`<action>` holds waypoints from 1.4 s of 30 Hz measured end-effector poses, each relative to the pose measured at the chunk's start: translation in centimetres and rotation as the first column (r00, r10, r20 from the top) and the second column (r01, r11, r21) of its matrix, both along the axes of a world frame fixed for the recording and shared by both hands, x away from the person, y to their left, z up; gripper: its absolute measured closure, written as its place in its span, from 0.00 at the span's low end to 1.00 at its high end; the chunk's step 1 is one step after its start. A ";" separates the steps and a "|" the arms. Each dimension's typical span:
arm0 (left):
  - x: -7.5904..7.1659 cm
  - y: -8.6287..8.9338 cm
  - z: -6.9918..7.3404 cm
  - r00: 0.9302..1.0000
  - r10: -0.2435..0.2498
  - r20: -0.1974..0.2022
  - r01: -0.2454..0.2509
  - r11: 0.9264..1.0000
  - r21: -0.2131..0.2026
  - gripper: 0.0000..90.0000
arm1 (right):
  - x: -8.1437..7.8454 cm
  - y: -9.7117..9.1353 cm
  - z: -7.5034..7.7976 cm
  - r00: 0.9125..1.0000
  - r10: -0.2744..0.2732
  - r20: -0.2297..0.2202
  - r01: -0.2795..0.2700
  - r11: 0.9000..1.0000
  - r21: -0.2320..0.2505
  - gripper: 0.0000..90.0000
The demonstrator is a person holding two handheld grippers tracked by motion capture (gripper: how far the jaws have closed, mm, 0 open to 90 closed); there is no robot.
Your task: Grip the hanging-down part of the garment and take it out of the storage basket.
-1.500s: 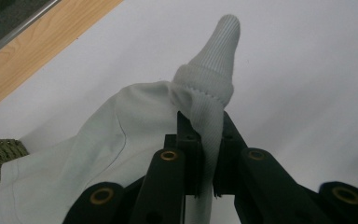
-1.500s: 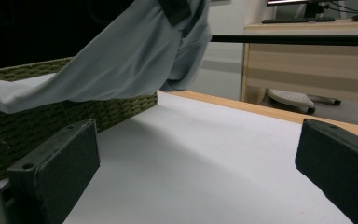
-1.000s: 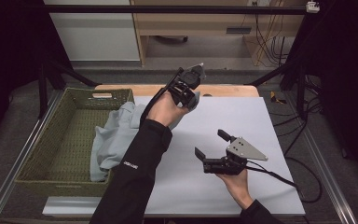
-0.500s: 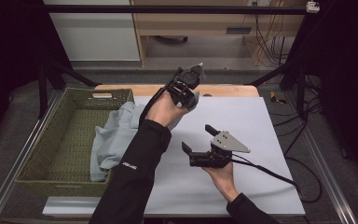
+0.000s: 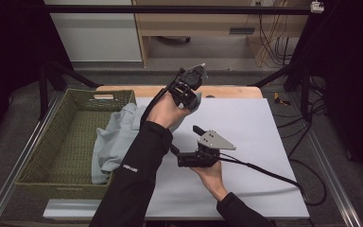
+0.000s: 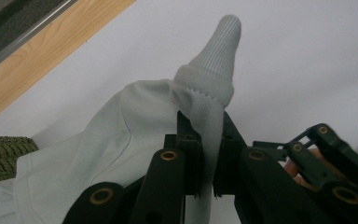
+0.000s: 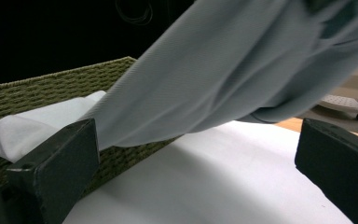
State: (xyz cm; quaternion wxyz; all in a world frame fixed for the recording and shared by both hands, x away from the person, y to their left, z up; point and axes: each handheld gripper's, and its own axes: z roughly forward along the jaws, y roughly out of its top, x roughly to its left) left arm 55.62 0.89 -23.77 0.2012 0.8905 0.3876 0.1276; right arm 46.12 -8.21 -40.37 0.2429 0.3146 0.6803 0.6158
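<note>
The left gripper (image 5: 190, 89) stays clenched on the pale grey-green cotton garment's ribbed cuff (image 6: 209, 88), trailing from the woven olive basket (image 5: 52, 156), while the released right gripper (image 5: 184, 144) has advanced toward the cloth, likely for a second grasp.

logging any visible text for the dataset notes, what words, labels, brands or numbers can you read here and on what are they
Small white print on the person's dark left sleeve, near the forearm in the high view: too small and blurred to read.
No readable text on the pale grey garment, the woven green basket, the white table sheet, the left gripper or the right gripper.
</note>
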 end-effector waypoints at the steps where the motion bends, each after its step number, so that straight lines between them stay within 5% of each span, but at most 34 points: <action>1: 0.0 0.0 0.0 1.000 -0.002 -0.001 0.002 1.000 0.001 0.92 | 0.1 0.3 0.0 1.000 0.005 0.008 -0.005 1.000 0.004 0.00; 8: -0.1 0.0 0.3 1.000 -0.004 0.004 0.004 1.000 0.002 0.92 | 0.9 2.3 -0.3 0.999 0.011 -0.049 -0.010 1.000 0.025 0.00; 10: -0.2 0.0 0.4 1.000 -0.003 0.006 0.003 1.000 0.001 0.92 | 1.4 2.8 -0.4 0.999 0.021 -0.025 -0.021 0.999 0.028 0.01; 16: -0.3 0.1 0.5 1.000 0.001 0.009 -0.001 1.000 -0.002 0.92 | 2.0 4.3 -1.0 0.998 0.040 -0.054 -0.038 0.999 0.026 0.06; 23: -0.3 0.2 0.5 1.000 -0.004 0.006 0.004 1.000 0.007 0.92 | 2.4 5.2 -1.1 0.995 0.075 -0.072 -0.073 0.997 0.037 0.33; 25: -0.3 0.2 0.5 1.000 -0.009 0.003 0.009 1.000 0.016 0.92 | 2.4 5.2 -1.0 0.994 0.059 -0.094 -0.056 0.998 0.028 0.46; 32: -0.3 0.3 0.4 1.000 -0.002 0.006 0.002 1.000 0.016 0.92 | 2.6 4.9 -0.8 0.997 0.047 -0.066 -0.046 0.999 0.007 0.91; 42: -0.4 0.5 0.5 1.000 -0.003 0.012 0.003 1.000 0.006 0.92 | 1.5 4.0 0.2 0.997 0.056 -0.059 -0.057 0.998 -0.015 0.95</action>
